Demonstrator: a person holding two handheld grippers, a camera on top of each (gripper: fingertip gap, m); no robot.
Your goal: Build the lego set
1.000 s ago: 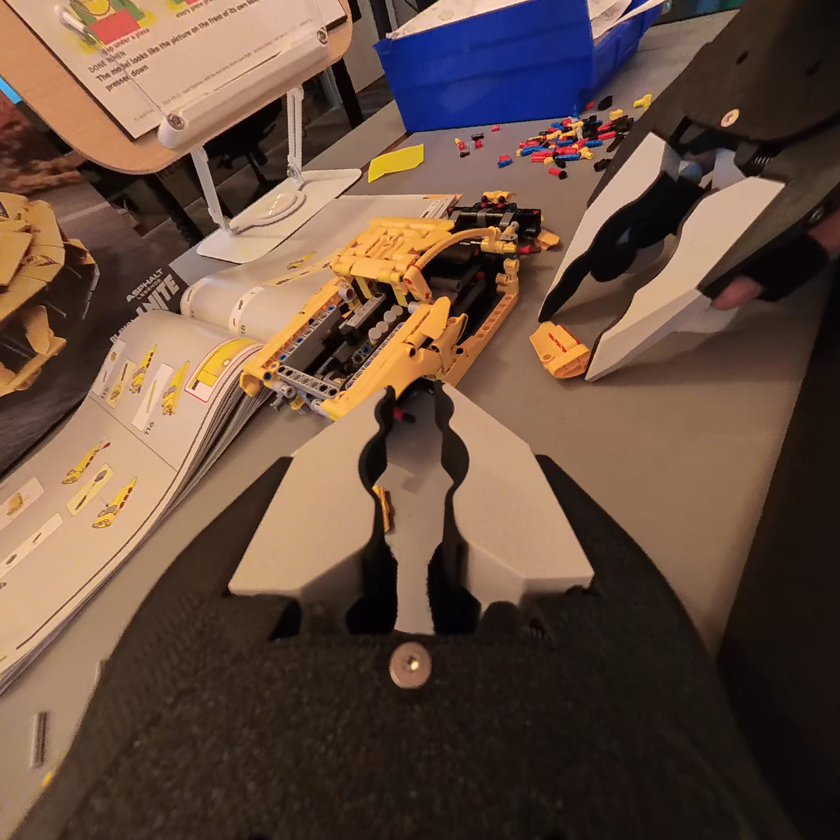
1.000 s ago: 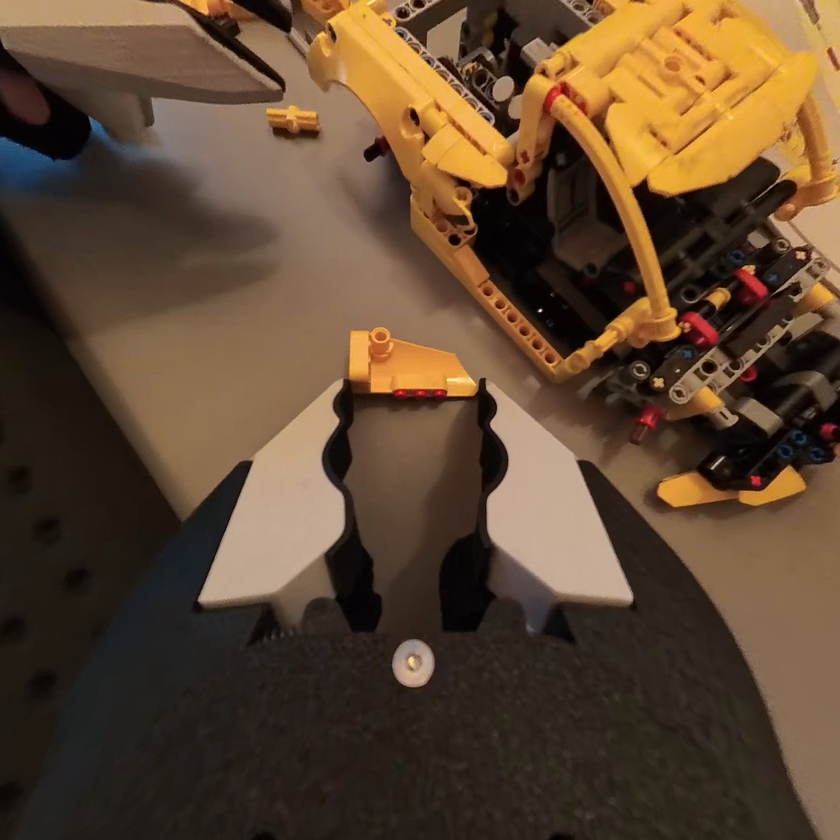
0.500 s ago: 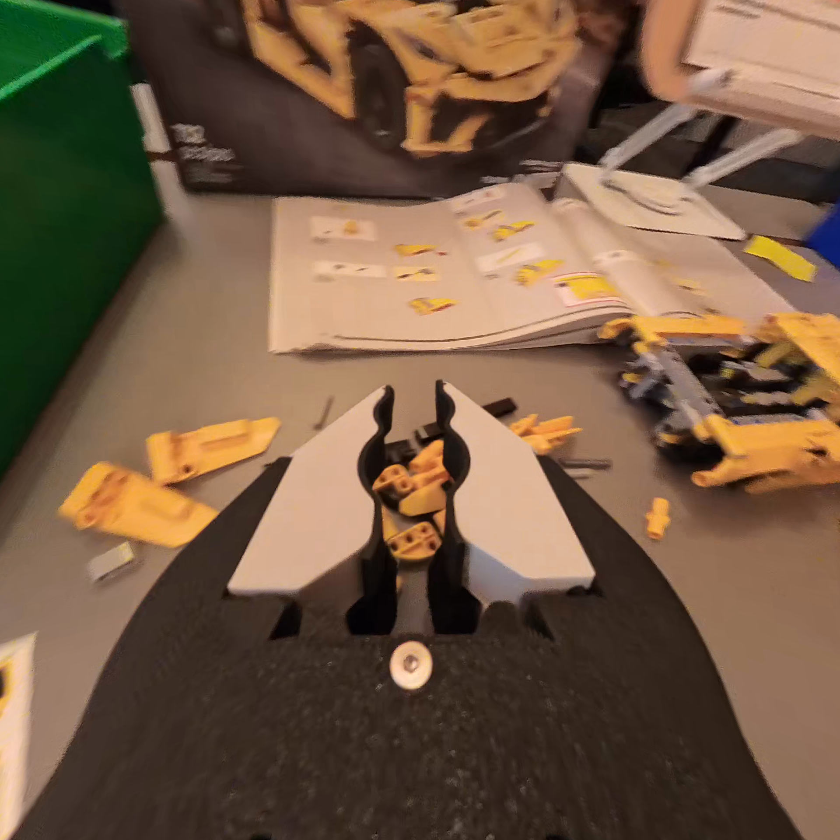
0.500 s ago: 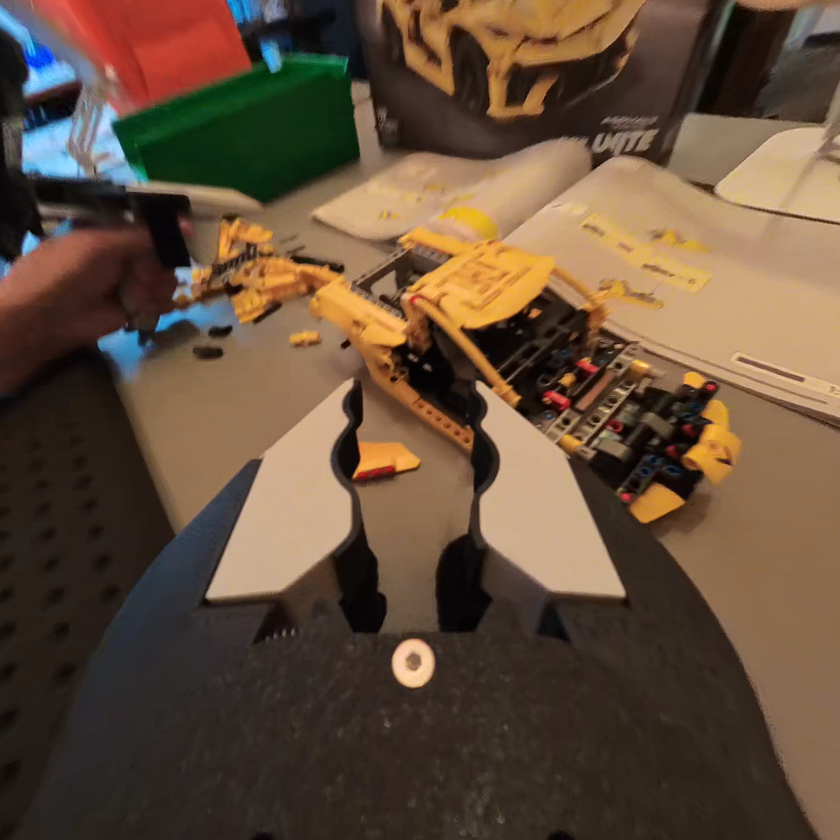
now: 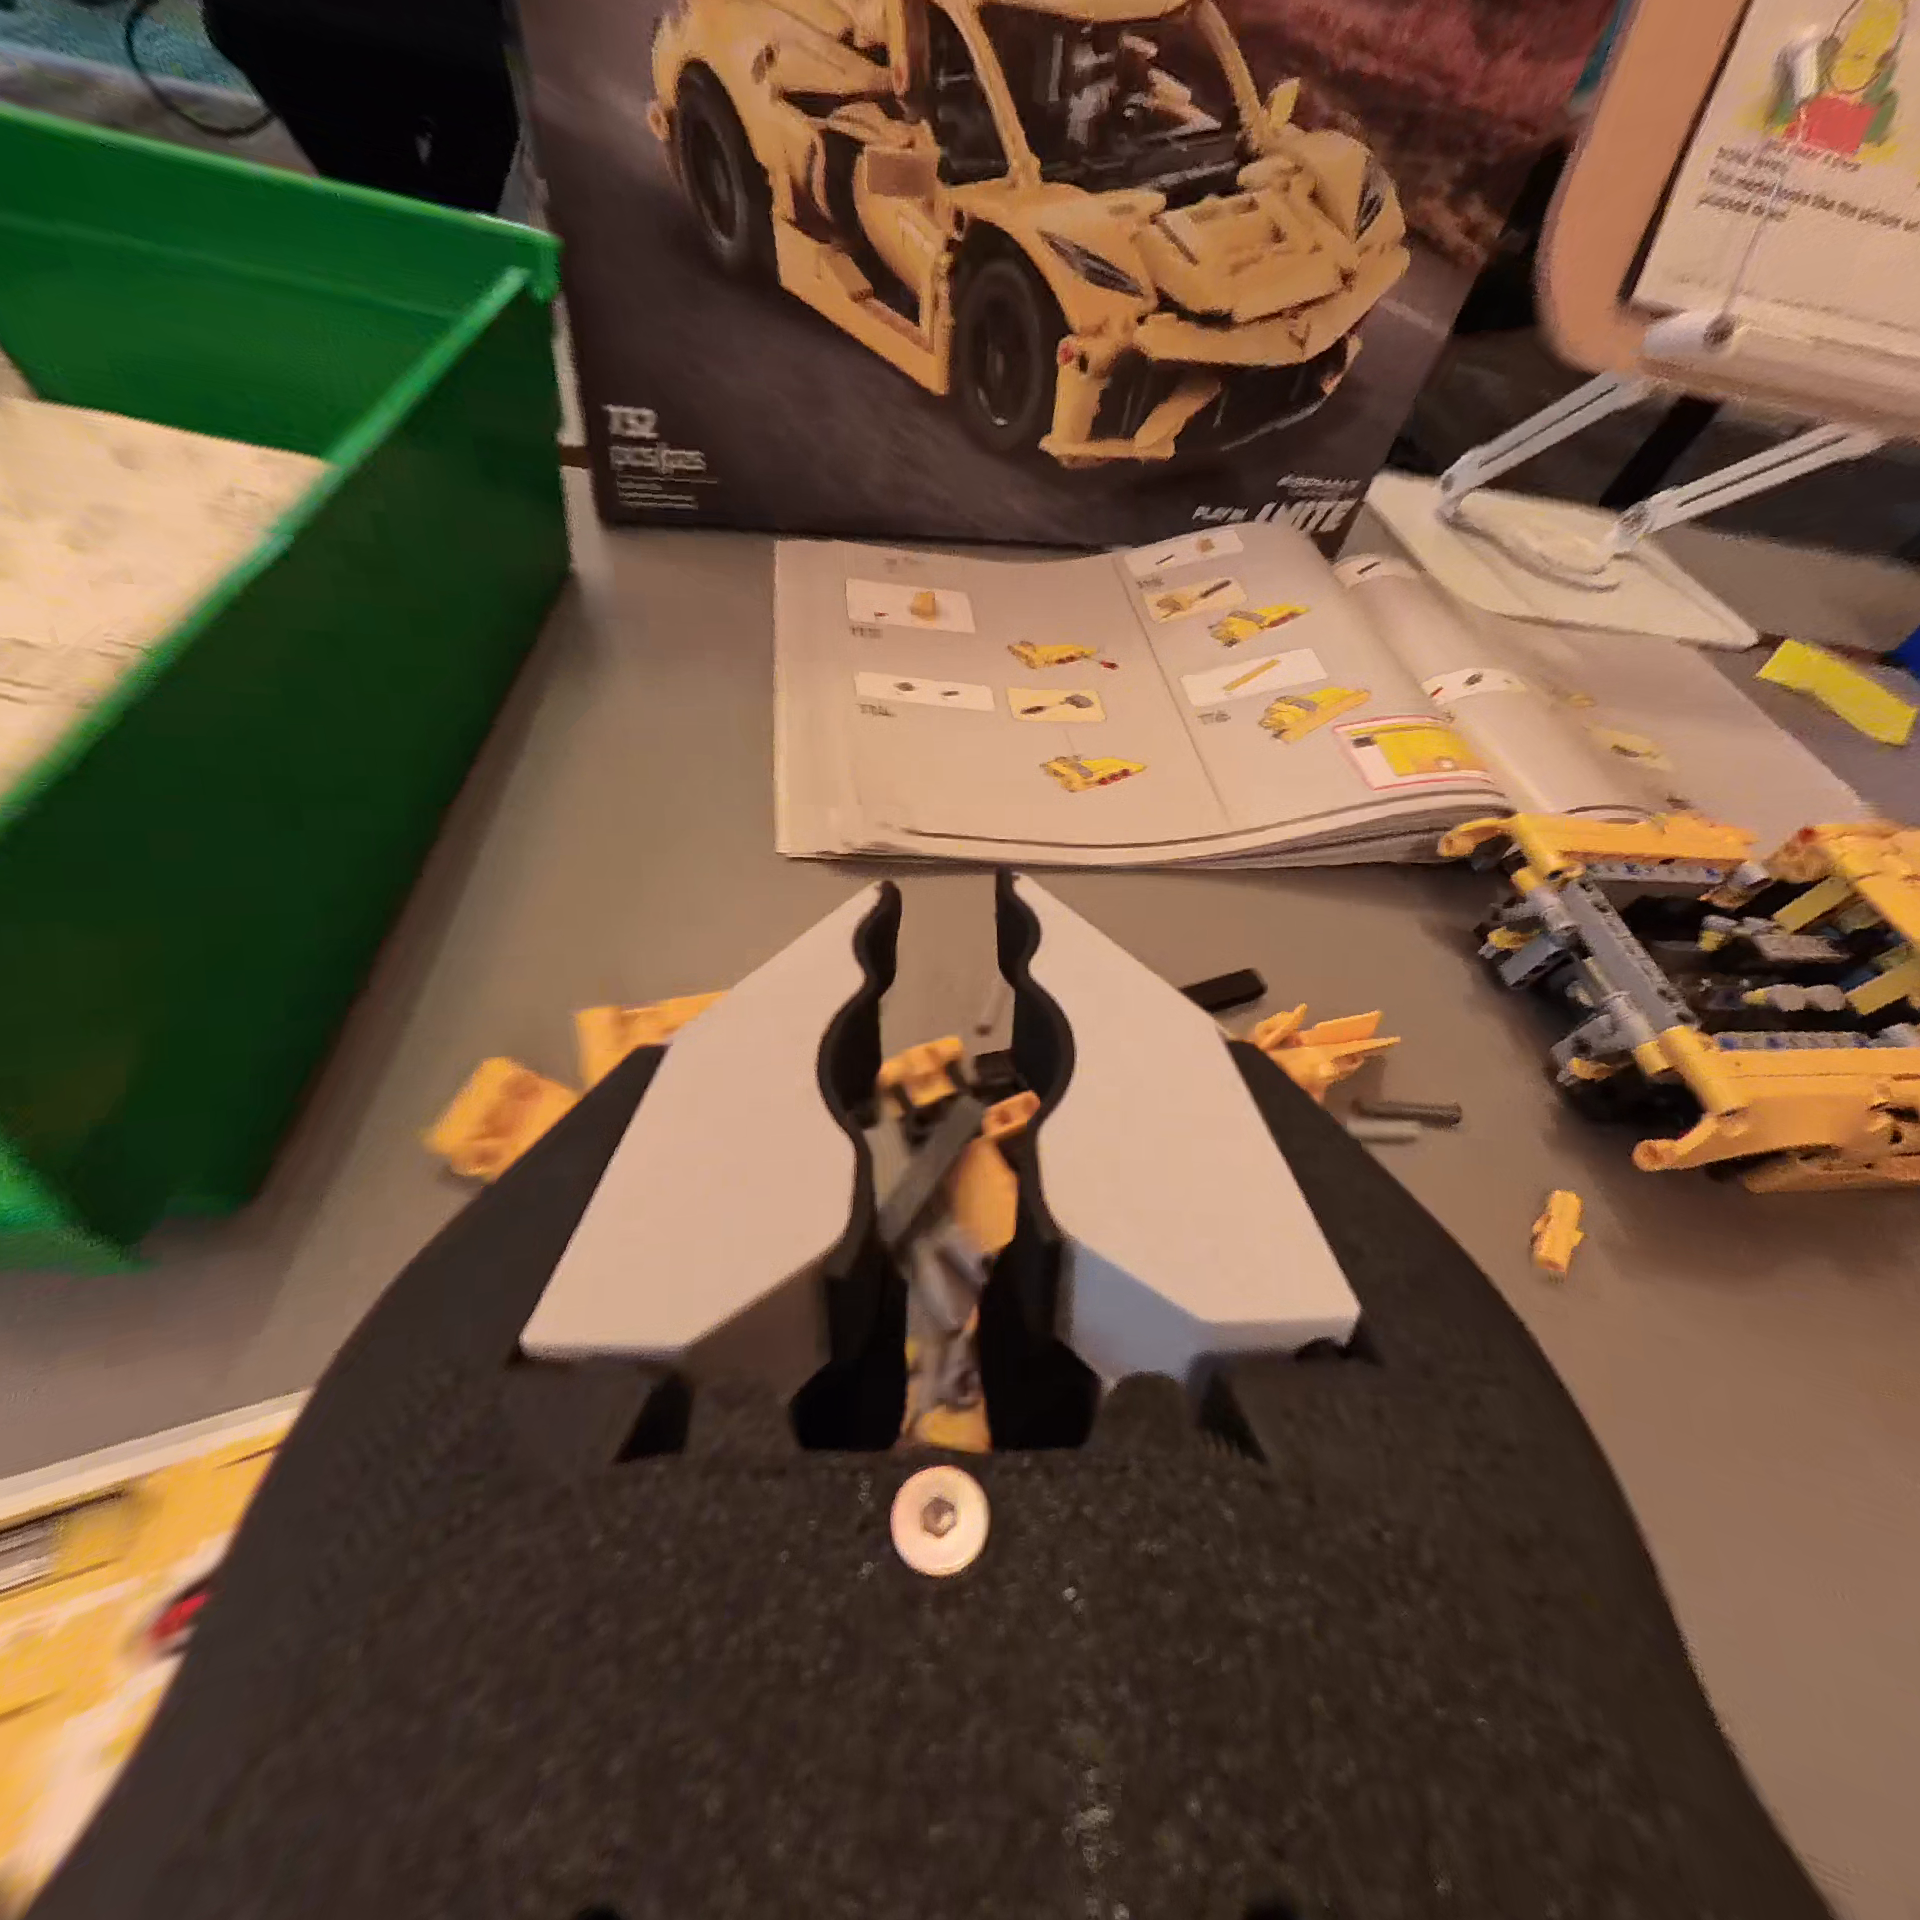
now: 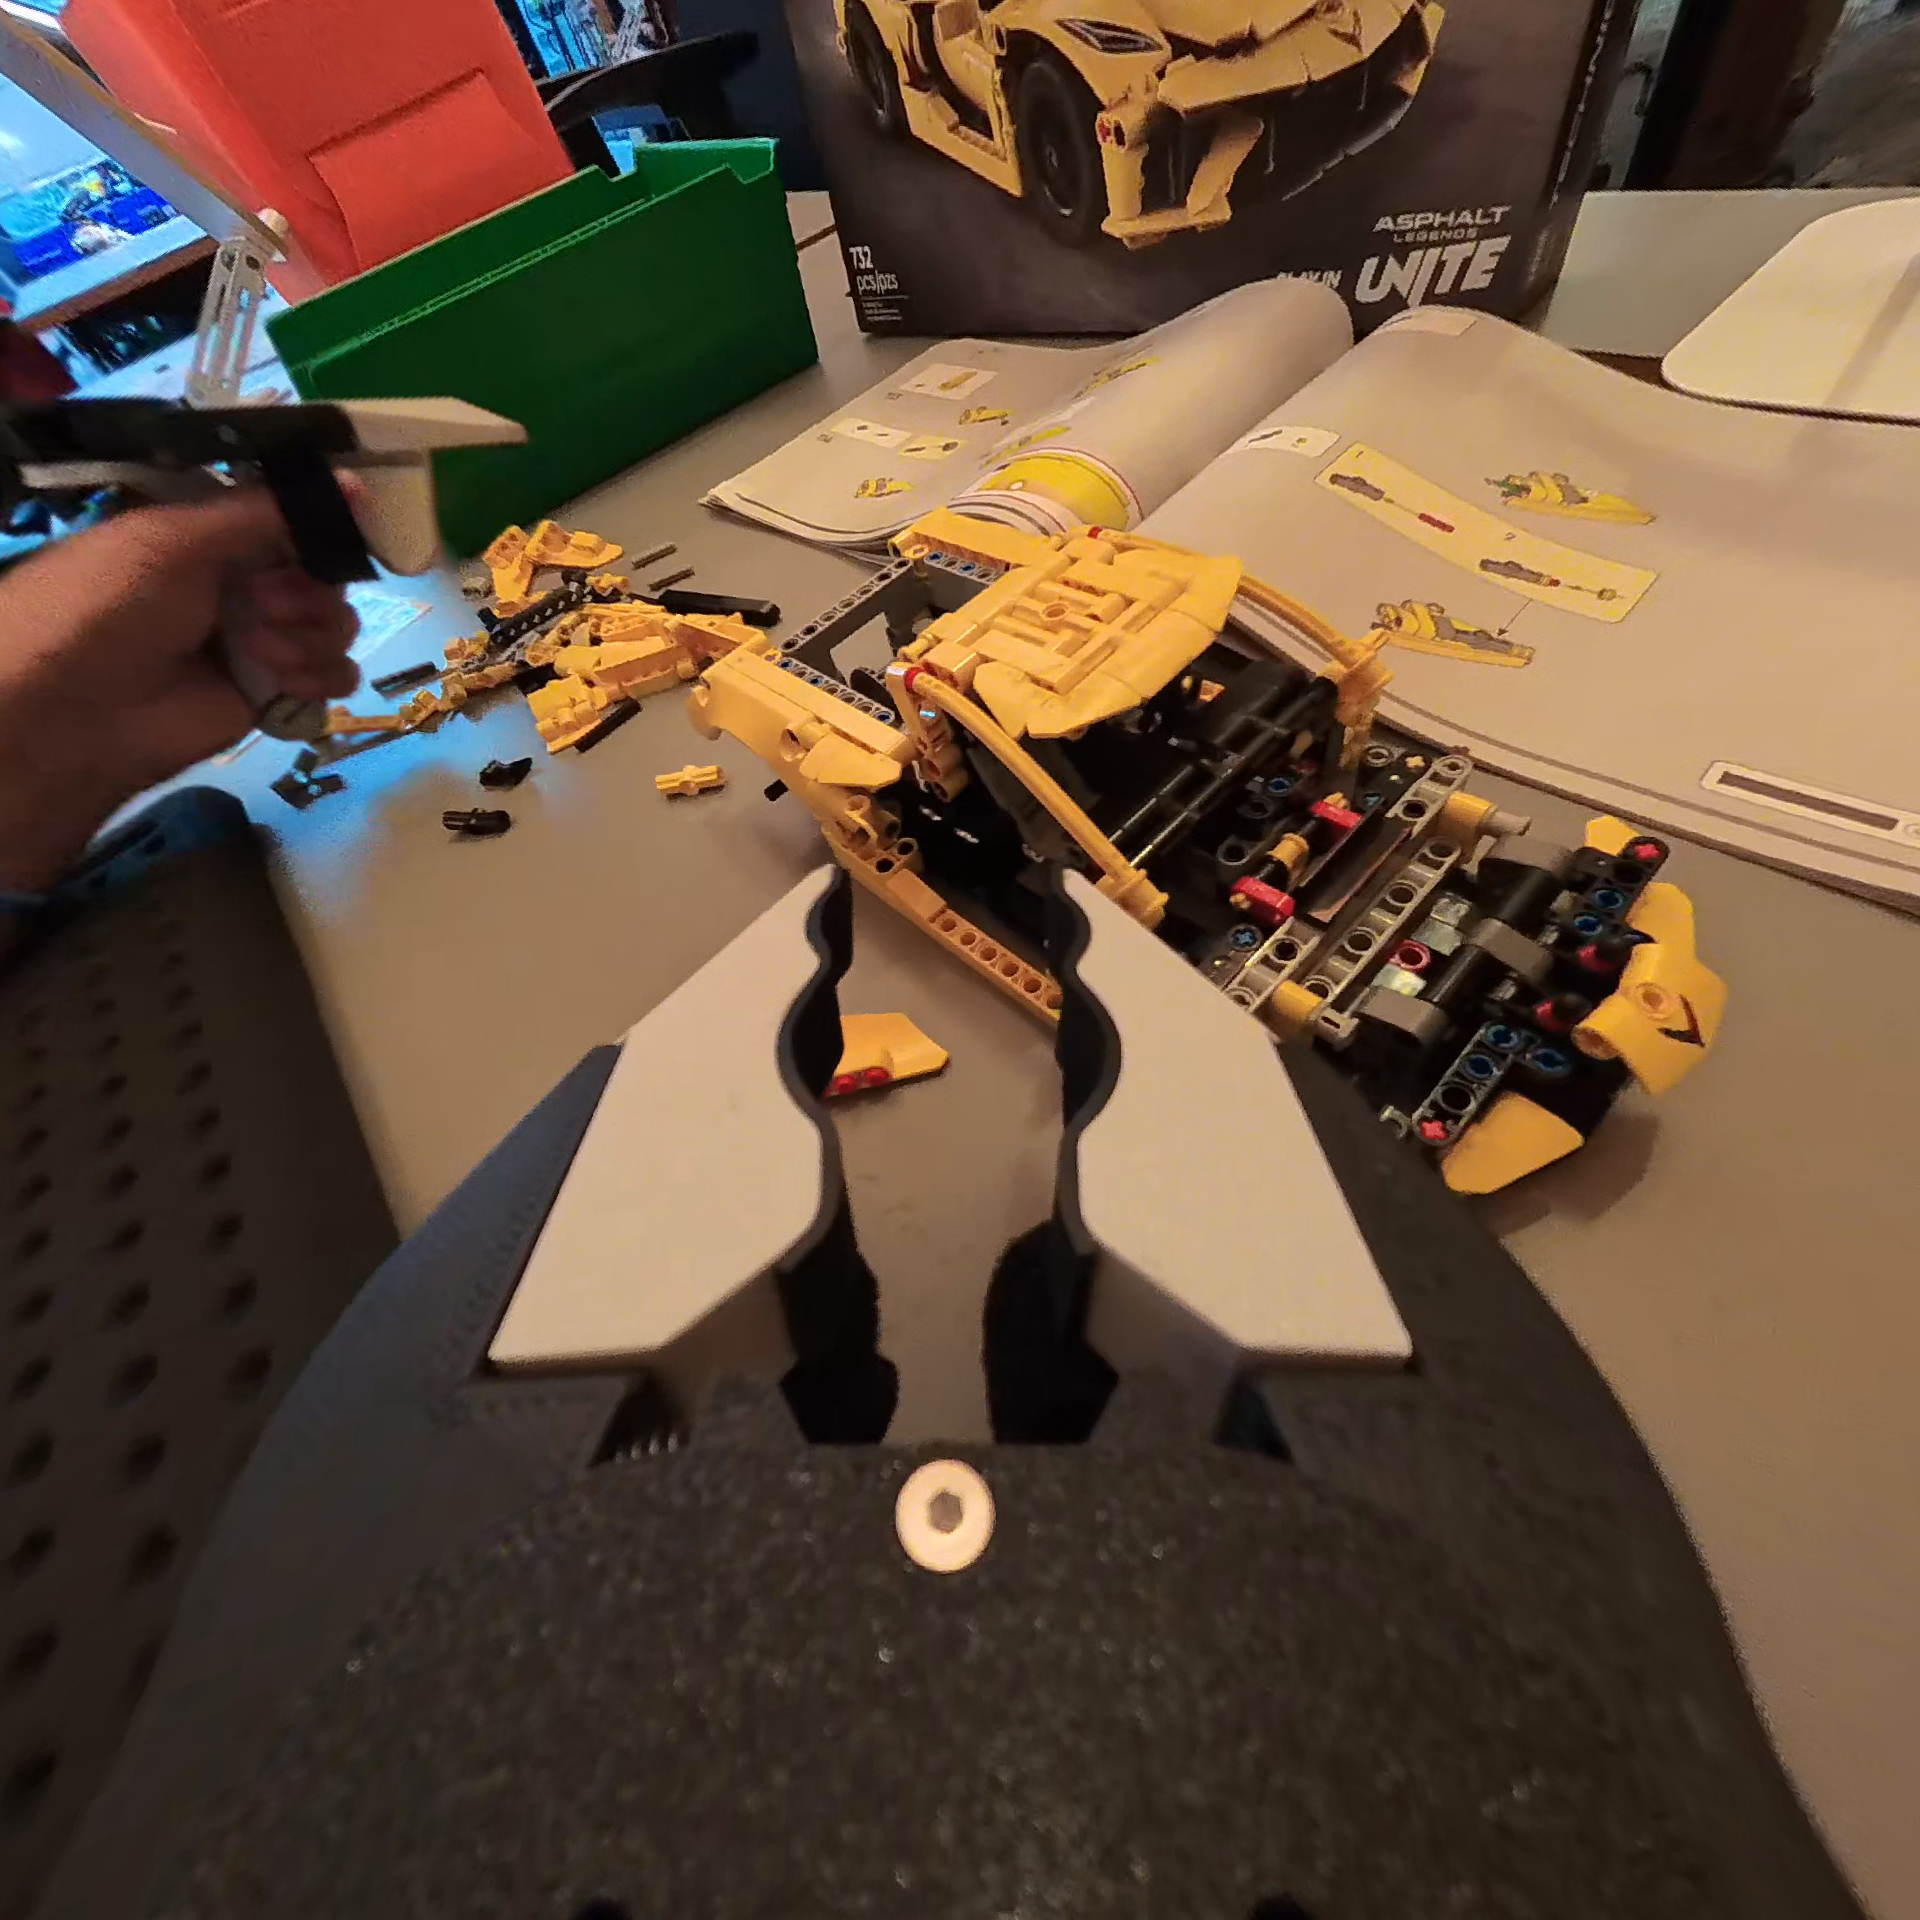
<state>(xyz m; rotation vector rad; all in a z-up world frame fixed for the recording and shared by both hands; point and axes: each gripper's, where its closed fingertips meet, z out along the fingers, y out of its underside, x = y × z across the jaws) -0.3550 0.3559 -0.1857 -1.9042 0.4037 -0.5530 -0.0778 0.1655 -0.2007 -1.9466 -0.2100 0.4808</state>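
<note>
The part-built yellow and black lego car [image 6: 1143,769] lies on the grey table [image 6: 520,935] and also shows at the right edge of the left wrist view [image 5: 1704,987]. My right gripper [image 6: 951,883] is open and empty, just in front of the car's near side. A small yellow wedge piece with red pins [image 6: 894,1044] lies on the table between its fingers. My left gripper [image 5: 945,891] is narrowly open and empty, above a pile of loose yellow and black pieces [image 5: 940,1132]. The pile [image 6: 592,644] and left gripper [image 6: 416,436] also show in the right wrist view.
An open instruction booklet [image 5: 1143,707] lies behind the pile, with the set's box [image 5: 987,260] standing behind it. A green bin [image 5: 260,582] stands at the left. A white document stand [image 5: 1558,561] is at the back right. A single yellow connector [image 5: 1555,1231] lies near the car. The tips of one gripper are about 35 centimeters away from the tips of the other.
My left gripper swung left from the car to above the loose pile. My right gripper lifted and pulled back from the yellow wedge piece. Both jaws kept their width.
</note>
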